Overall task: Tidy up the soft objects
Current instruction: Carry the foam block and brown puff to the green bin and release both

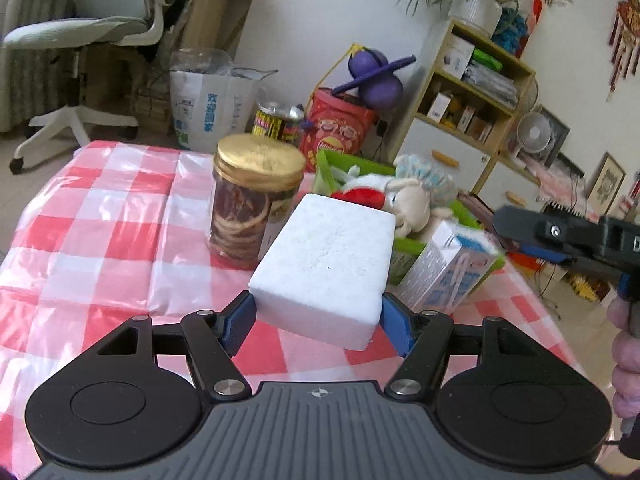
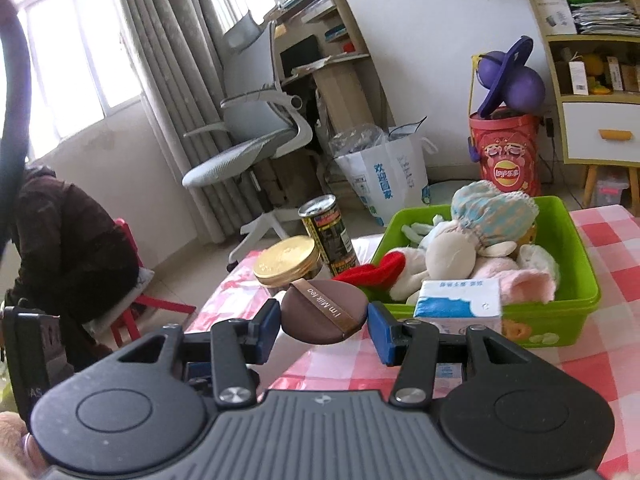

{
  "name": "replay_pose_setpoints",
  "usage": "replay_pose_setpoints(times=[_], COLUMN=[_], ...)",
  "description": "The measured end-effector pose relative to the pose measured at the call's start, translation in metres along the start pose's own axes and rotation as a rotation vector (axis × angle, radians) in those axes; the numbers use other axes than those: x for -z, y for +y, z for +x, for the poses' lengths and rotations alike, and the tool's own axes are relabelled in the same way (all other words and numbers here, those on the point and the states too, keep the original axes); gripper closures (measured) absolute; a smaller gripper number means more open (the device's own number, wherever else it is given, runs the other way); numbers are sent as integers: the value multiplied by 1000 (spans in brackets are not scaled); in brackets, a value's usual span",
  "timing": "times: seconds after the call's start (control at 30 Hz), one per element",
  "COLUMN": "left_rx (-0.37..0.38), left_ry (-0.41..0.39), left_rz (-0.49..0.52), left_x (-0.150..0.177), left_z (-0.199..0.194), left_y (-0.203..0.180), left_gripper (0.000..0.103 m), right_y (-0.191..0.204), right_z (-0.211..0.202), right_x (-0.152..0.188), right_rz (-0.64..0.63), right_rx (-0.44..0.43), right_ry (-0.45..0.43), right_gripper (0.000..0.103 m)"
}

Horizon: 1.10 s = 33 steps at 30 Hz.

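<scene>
While the left gripper (image 1: 318, 320) is clamping a white foam block (image 1: 326, 266), the right gripper (image 2: 322, 330) is pinching a brown makeup puff (image 2: 324, 310), with the green bin (image 2: 576, 308) of plush toys (image 2: 452, 256) just ahead of both.
</scene>
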<state>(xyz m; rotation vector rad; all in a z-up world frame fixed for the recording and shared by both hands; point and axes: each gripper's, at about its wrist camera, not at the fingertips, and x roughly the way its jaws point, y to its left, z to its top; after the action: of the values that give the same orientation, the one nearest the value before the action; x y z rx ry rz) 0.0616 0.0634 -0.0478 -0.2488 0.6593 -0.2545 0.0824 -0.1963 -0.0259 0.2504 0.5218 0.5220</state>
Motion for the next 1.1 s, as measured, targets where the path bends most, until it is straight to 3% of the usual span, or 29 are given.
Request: replay_pose_setpoints(times=[0.33,0.6,0.9,1.1], left_rx=[2,-14,-87,-153], left_ry=[-29,-20,21,59], left_rz=[-26,13,69,70], left_x=[-17,-37,-68,-91], left_z=[-4,9,48,81], left_y=[-13,-38,-79,-93], left_gripper=[36,36,36,36], right_y=[-32,-71,-142,-167], right_z=[-23,-35,-43,-34], right_x=[-17,-26,-26,-18], right_rz=[97,170,420,547], right_rx=[32,87,160,174], right_ry=[-77,-104,-132,-128], right_gripper=[72,72,72,72])
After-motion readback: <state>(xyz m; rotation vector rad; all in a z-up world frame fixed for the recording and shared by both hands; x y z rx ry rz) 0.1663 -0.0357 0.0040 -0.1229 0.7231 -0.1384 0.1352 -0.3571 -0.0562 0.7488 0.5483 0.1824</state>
